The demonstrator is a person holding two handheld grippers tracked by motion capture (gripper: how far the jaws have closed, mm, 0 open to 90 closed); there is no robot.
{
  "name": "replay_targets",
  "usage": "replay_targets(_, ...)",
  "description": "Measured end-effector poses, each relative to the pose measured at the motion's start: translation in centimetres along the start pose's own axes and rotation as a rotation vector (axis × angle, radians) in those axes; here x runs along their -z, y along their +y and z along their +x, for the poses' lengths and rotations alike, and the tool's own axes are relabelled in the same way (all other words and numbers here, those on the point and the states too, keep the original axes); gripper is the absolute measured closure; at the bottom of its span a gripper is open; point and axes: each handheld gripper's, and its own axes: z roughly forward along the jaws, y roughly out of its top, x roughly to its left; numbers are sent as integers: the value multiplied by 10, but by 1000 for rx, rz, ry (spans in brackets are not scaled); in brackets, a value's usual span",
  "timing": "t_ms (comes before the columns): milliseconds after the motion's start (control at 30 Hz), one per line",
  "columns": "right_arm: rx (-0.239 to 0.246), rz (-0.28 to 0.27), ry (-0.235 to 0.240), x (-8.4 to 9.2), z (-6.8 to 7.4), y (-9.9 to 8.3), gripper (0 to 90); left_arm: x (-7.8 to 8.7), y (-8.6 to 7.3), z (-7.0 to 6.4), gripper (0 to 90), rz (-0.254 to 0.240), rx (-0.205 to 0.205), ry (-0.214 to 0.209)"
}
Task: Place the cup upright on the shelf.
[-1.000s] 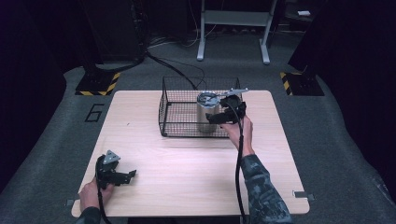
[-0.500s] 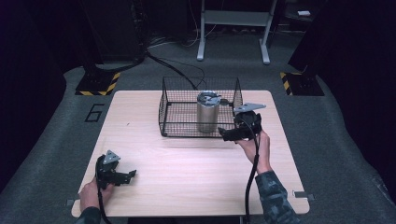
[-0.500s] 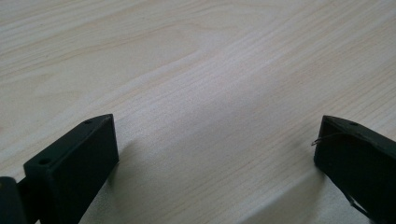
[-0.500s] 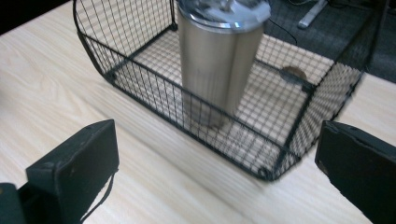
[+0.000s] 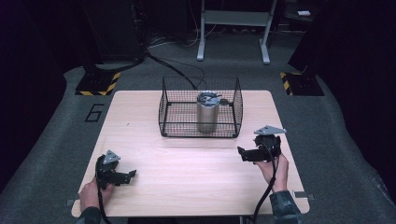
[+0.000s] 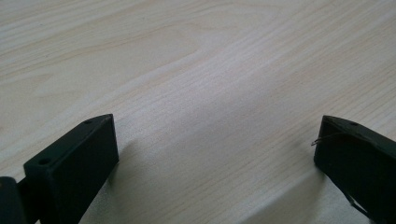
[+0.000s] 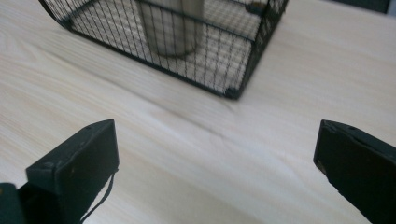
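Note:
A steel tumbler (image 5: 207, 112) with a lid stands upright inside a black wire basket (image 5: 172, 112) at the back middle of the wooden table (image 5: 196, 163). My right gripper (image 5: 242, 154) hovers over the table's right side, in front of the basket's right corner, open with nothing between its jaws. In the right gripper view the basket (image 7: 243, 70) and the tumbler (image 7: 173, 28) lie ahead, apart from the jaws. My left gripper (image 5: 131, 175) rests near the front left corner, open and empty, with bare wood (image 6: 210, 116) between its jaws.
Beyond the table lie dark carpet, a white metal stand (image 5: 233, 23), black cables (image 5: 173, 65) and two yellow-black striped floor plates (image 5: 98, 83). A cable trails from each gripper toward the person's forearms at the front edge.
My right gripper has let go of the tumbler in the basket and drawn back toward the front right of the table, open. The left gripper has stayed put.

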Motion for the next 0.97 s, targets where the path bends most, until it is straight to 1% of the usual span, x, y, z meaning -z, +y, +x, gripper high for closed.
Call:
replay_targets(33,0,12,0,0,-3,-5,0,0,0,0,0,0,0,0)
replay_targets(67,-23,14,-10,-1,-5,-14,0,0,0,0,0,0,0,0)
replay_targets(100,-26,25,-6,-1,-8,-19,0,0,0,0,0,0,0,0)
replay_targets(133,-43,30,-11,-2,-10,-26,0,0,0,0,0,0,0,0)
replay_targets(167,-43,30,-11,-2,-10,-26,0,0,0,0,0,0,0,0)
replay_targets(200,-79,52,-19,-4,-15,-42,0,0,0,0,0,0,0,0)
replay_targets(233,-72,61,-27,-5,-18,-50,0,0,0,0,0,0,0,0)
replay_targets(267,-101,72,-31,-6,-20,-57,0,0,0,0,0,0,0,0)
replay_targets(300,-101,80,-33,-6,-22,-63,0,0,0,0,0,0,0,0)
replay_targets(333,-124,86,-46,-8,-25,-71,0,0,0,0,0,0,0,0)
replay_targets(400,-147,91,-55,-9,-31,-83,0,0,0,0,0,0,1,0)
replay_targets(467,-187,94,-74,-11,-39,-97,0,0,0,0,0,0,0,0)
replay_targets(500,-187,94,-74,-11,-39,-97,0,0,0,0,0,0,0,0)
replay_targets(533,-195,97,-86,-12,-41,-101,0,0,0,0,0,0,0,0)
replay_targets(567,-210,111,-105,-15,-48,-113,0,0,0,0,0,0,0,0)
replay_targets(633,-232,120,-115,-17,-52,-120,0,0,0,0,0,0,0,0)
replay_targets(700,-228,116,-133,-20,-57,-127,0,0,0,0,0,0,0,0)
replay_targets(733,-232,115,-143,-20,-57,-129,0,0,0,0,0,0,0,0)
replay_targets(767,-228,100,-155,-21,-58,-131,0,0,0,0,0,0,0,0)
replay_targets(800,-213,94,-165,-21,-59,-132,0,0,0,0,0,0,0,0)
replay_targets(867,-208,95,-185,-22,-57,-132,0,0,0,0,0,0,0,0)
replay_targets(900,-189,88,-183,-23,-58,-133,0,0,0,0,0,0,0,0)
replay_targets(967,-197,82,-184,-24,-58,-133,0,0,0,0,0,0,0,0)
